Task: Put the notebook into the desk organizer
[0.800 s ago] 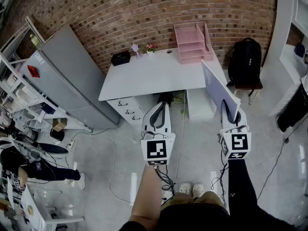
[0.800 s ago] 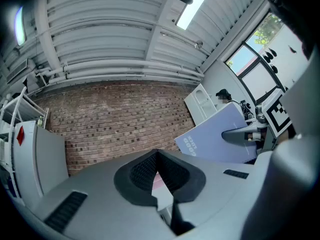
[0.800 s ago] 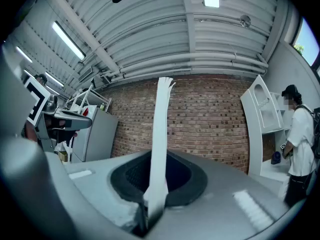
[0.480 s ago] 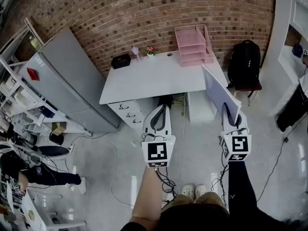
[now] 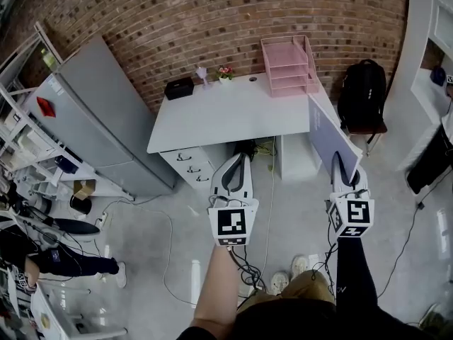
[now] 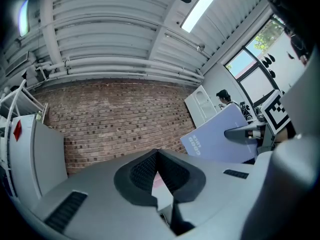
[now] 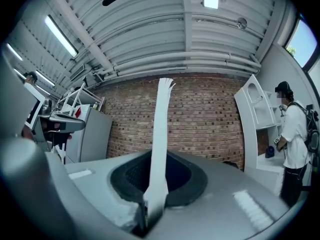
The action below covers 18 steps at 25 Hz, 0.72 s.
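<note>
A thin lilac notebook (image 5: pixel 327 134) stands on edge in my right gripper (image 5: pixel 341 163), which is shut on its lower edge; it is held in the air in front of the desk's right end. In the right gripper view the notebook (image 7: pixel 162 119) runs edge-on up from the jaws of the right gripper (image 7: pixel 158 159). The pink tiered desk organizer (image 5: pixel 287 66) stands at the back right of the white desk (image 5: pixel 226 115). My left gripper (image 5: pixel 240 157) is shut and holds nothing, level beside the right one. From the left gripper (image 6: pixel 157 154) view, the notebook (image 6: pixel 217 140) shows at the right.
A black box (image 5: pixel 178 86) and a small flower pot (image 5: pixel 225 71) sit at the desk's back edge. A drawer unit (image 5: pixel 187 163) stands under the desk. A black backpack (image 5: pixel 361 94) sits on a chair at the right, a grey cabinet (image 5: pixel 99 119) at the left. Cables lie on the floor.
The right gripper with the notebook has drifted slightly right and down in the head view. The person's feet have shifted in a step. The left gripper looks unchanged.
</note>
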### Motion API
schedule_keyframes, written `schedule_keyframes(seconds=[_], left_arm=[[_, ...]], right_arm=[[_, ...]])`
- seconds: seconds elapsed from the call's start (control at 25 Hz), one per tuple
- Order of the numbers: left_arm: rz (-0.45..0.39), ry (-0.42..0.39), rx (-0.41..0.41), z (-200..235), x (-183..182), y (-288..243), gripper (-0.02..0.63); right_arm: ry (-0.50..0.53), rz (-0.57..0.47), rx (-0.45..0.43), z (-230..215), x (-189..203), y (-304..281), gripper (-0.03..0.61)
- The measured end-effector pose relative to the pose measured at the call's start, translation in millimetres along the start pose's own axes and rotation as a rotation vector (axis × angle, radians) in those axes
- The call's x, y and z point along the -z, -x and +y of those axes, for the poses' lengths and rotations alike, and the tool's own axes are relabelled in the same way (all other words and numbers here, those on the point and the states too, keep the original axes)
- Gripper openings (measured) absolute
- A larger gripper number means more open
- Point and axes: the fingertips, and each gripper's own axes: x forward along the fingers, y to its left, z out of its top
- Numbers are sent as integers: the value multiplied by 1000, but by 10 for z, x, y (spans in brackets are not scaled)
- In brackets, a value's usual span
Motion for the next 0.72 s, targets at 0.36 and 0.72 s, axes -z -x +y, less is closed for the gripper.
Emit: schedule_keyframes(seconds=[0.36, 0.72], left_arm=[[12, 4, -12, 156, 142, -380, 5], [11, 11, -23, 264, 136, -1134, 5]], right_arm=[[-15, -1, -21, -31, 129, -437, 29], [-33, -21, -39, -326, 144, -1149, 29]])
